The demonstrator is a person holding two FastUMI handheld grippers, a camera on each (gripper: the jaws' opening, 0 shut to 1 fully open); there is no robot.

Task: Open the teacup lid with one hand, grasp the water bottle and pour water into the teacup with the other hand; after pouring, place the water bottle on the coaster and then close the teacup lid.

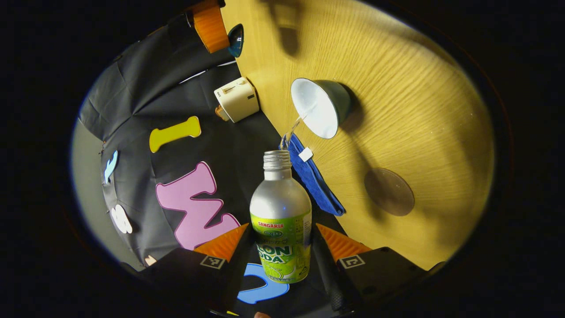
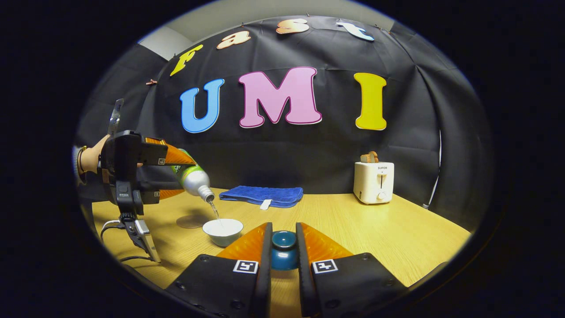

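My left gripper (image 1: 282, 247) is shut on a silver water bottle (image 1: 280, 221) with a green label, tipped over. A thin stream of water runs from its open mouth into the white teacup (image 1: 320, 107) on the wooden table. From the right gripper view the same bottle (image 2: 194, 179) tilts down above the teacup (image 2: 223, 231), held by the left gripper (image 2: 170, 174) and a hand. My right gripper (image 2: 283, 251) is shut on the dark blue teacup lid (image 2: 283, 249), held off to the right of the cup. A round translucent coaster (image 1: 389, 191) lies on the table close to the cup, also seen as the coaster (image 2: 190, 221).
A folded blue cloth (image 2: 262, 194) lies at the table's back edge. A cream toaster (image 2: 374, 181) stands at the back right with bread in it. A cable (image 2: 110, 227) trails from the left gripper near the table's left edge.
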